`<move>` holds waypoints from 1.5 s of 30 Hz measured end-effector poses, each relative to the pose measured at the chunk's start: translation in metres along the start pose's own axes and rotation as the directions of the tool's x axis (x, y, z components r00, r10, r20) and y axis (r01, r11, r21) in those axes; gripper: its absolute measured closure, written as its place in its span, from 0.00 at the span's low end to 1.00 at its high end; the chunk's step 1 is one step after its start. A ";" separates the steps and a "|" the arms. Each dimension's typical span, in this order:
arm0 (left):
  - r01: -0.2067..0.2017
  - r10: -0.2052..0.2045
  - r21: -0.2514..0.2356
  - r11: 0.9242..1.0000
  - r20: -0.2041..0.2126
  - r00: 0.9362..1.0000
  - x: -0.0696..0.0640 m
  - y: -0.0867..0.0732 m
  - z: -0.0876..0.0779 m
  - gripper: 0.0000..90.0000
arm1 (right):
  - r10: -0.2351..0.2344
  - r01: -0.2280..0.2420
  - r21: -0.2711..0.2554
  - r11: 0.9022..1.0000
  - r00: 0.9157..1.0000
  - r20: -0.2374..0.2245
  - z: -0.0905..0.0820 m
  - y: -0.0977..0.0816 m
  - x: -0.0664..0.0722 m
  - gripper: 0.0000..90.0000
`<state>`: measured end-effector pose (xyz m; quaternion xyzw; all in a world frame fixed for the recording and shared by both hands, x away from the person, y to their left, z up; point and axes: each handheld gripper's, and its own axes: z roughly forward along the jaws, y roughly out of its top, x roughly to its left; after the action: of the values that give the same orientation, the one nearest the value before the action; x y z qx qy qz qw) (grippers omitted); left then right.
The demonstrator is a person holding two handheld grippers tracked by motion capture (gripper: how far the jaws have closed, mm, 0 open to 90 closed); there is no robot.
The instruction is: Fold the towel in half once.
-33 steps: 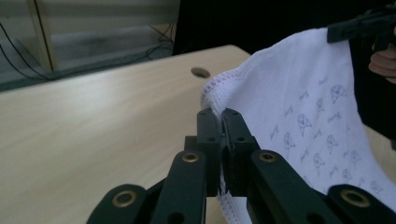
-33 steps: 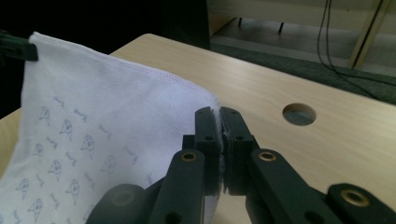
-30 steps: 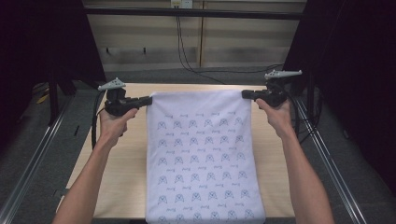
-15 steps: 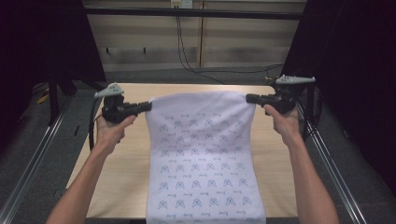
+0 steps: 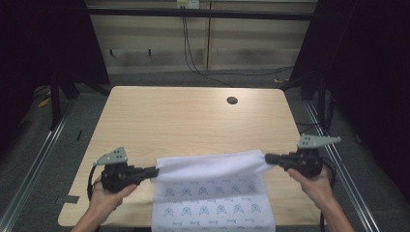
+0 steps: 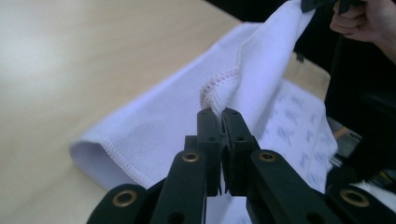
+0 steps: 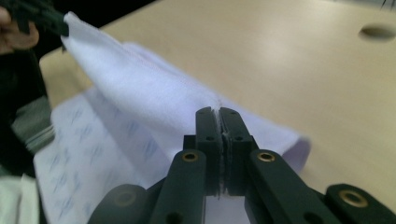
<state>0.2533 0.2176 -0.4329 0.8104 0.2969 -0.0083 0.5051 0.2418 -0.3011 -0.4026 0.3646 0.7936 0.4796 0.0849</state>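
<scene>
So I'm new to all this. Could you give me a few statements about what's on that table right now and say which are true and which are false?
1. Each tool, left and right, is shut on a corner of the white cloth. True.
2. The cloth lies flat and unfolded. False: its held edge is folded back over the printed part.
3. The table has a round hole near its far edge. True.
4. The cloth is plain on both sides. False: one side bears small printed figures.

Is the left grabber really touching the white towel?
Touching. In the left gripper view, the left gripper has its two black jaws shut on the stitched corner of the towel, pinching it with no gap.
</scene>
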 end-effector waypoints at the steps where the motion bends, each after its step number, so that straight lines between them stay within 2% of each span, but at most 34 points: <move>1: 0.031 -0.031 0.034 0.999 -0.002 1.000 -0.004 -0.008 0.002 0.97 | 0.004 -0.004 0.026 1.000 1.000 -0.005 0.001 -0.009 0.004 0.97; 2: 0.037 -0.038 0.057 0.998 0.017 0.999 -0.009 -0.017 0.004 0.97 | 0.003 -0.003 0.071 0.998 1.000 -0.010 0.002 -0.017 0.007 0.97; 4: 0.009 -0.010 0.107 0.994 0.013 1.000 -0.017 -0.030 0.008 0.97 | 0.013 -0.011 0.136 0.991 1.000 -0.010 0.005 -0.032 0.011 0.97; 6: 0.033 -0.038 0.129 0.991 0.038 0.999 -0.015 -0.041 0.011 0.97 | 0.039 -0.034 0.168 0.985 0.999 -0.026 0.009 -0.046 0.016 0.97; 7: 0.046 -0.052 0.149 0.988 0.036 0.998 -0.012 -0.045 0.012 0.97 | 0.045 -0.039 0.185 0.982 0.999 -0.027 0.011 -0.053 0.019 0.97; 8: 0.067 -0.076 0.182 0.981 0.042 0.996 -0.008 -0.049 0.015 0.97 | 0.049 -0.040 0.198 0.979 0.998 -0.040 0.013 -0.059 0.021 0.97; 9: 0.067 -0.073 0.196 0.978 0.020 0.997 -0.007 -0.050 0.017 0.97 | 0.063 -0.052 0.205 0.977 0.997 -0.050 0.015 -0.066 0.024 0.97; 10: 0.069 -0.066 0.228 0.971 -0.018 0.998 -0.007 -0.052 0.021 0.97 | 0.077 -0.063 0.216 0.974 0.996 -0.054 0.017 -0.070 0.025 0.97; 11: 0.071 -0.071 0.248 0.966 -0.008 0.997 -0.007 -0.053 0.024 0.97 | 0.103 -0.085 0.247 0.965 0.993 -0.058 0.021 -0.076 0.026 0.97; 12: 0.065 -0.063 0.255 0.965 -0.016 0.998 -0.008 -0.053 0.027 0.97 | 0.102 -0.087 0.276 0.957 0.994 -0.044 0.025 -0.079 0.025 0.97; 13: 0.070 -0.068 0.261 0.963 -0.019 0.998 -0.007 -0.053 0.029 0.97 | 0.108 -0.088 0.299 0.950 0.993 -0.052 0.028 -0.082 0.024 0.97; 14: 0.078 -0.074 0.270 0.960 -0.022 0.997 -0.005 -0.053 0.031 0.97 | 0.113 -0.092 0.308 0.947 0.992 -0.051 0.030 -0.084 0.023 0.97; 17: 0.086 -0.082 0.275 0.958 -0.026 0.996 -0.002 -0.054 0.033 0.97 | 0.105 -0.086 0.333 0.939 0.994 -0.041 0.036 -0.087 0.022 0.97; 18: 0.071 -0.065 0.277 0.958 -0.031 0.997 -0.002 -0.054 0.034 0.97 | 0.108 -0.088 0.340 0.936 0.993 -0.041 0.038 -0.088 0.022 0.97; 21: 0.051 -0.045 0.276 0.960 -0.031 0.999 -0.001 -0.054 0.035 0.97 | 0.110 -0.090 0.334 0.938 0.993 -0.040 0.039 -0.088 0.021 0.97; 22: 0.025 -0.016 0.279 0.960 -0.035 0.999 -0.001 -0.053 0.036 0.97 | 0.115 -0.098 0.329 0.939 0.993 -0.033 0.041 -0.088 0.020 0.97; 24: 0.018 -0.007 0.274 0.962 -0.040 0.999 0.003 -0.051 0.038 0.97 | 0.115 -0.101 0.323 0.941 0.993 -0.025 0.042 -0.087 0.019 0.97; 26: 0.027 -0.015 0.266 0.964 -0.047 0.999 0.010 -0.048 0.040 0.97 | 0.110 -0.100 0.318 0.943 0.994 -0.015 0.045 -0.085 0.018 0.97; 28: 0.030 -0.014 0.244 0.969 -0.069 0.998 0.026 -0.041 0.046 0.97 | 0.097 -0.092 0.314 0.945 0.995 -0.001 0.049 -0.082 0.015 0.97; 29: 0.030 -0.014 0.244 0.969 -0.069 0.998 0.026 -0.041 0.046 0.98 | 0.097 -0.092 0.314 0.945 0.995 -0.001 0.049 -0.082 0.015 0.97; 30: 0.029 -0.009 0.233 0.972 -0.086 0.996 0.036 -0.035 0.051 0.97 | 0.094 -0.087 0.313 0.946 0.996 -0.005 0.054 -0.078 0.010 0.97; 31: 0.029 -0.009 0.233 0.972 -0.086 0.996 0.036 -0.035 0.051 0.97 | 0.094 -0.087 0.313 0.946 0.996 -0.005 0.054 -0.078 0.010 0.97; 32: 0.026 -0.001 0.230 0.973 -0.109 0.994 0.042 -0.030 0.055 0.97 | 0.087 -0.083 0.310 0.947 0.996 0.002 0.058 -0.075 0.006 0.97; 35: 0.014 0.014 0.227 0.974 -0.122 0.992 0.049 -0.025 0.060 0.98 | 0.075 -0.074 0.305 0.949 0.997 0.008 0.063 -0.071 0.002 0.97; 36: 0.011 0.018 0.228 0.973 -0.128 0.992 0.052 -0.023 0.062 0.98 | 0.067 -0.073 0.299 0.952 0.997 0.028 0.067 -0.067 -0.002 0.97; 37: 0.026 0.003 0.214 0.976 -0.132 0.991 0.061 -0.018 0.066 0.98 | 0.071 -0.076 0.299 0.951 0.997 0.029 0.069 -0.065 -0.004 0.97; 38: 0.019 0.012 0.218 0.976 -0.143 0.990 0.065 -0.015 0.068 0.98 | 0.063 -0.073 0.295 0.953 0.997 0.044 0.071 -0.063 -0.007 0.97; 41: 0.011 0.025 0.224 0.974 -0.156 0.987 0.070 -0.010 0.072 0.98 | 0.057 -0.068 0.289 0.955 0.997 0.048 0.073 -0.060 -0.015 0.97; 42: 0.007 0.029 0.226 0.974 -0.158 0.987 0.072 -0.008 0.075 0.98 | 0.078 -0.089 0.273 0.958 0.996 0.050 0.075 -0.058 -0.024 0.97; 45: 0.004 0.035 0.229 0.973 -0.164 0.986 0.074 -0.005 0.077 0.98 | 0.077 -0.093 0.270 0.958 0.995 0.070 0.079 -0.054 -0.032 0.97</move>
<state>0.3340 0.1912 -0.4978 0.8632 0.3288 0.0295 0.3821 0.2761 -0.2814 -0.4955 0.4205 0.8329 0.3579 0.0367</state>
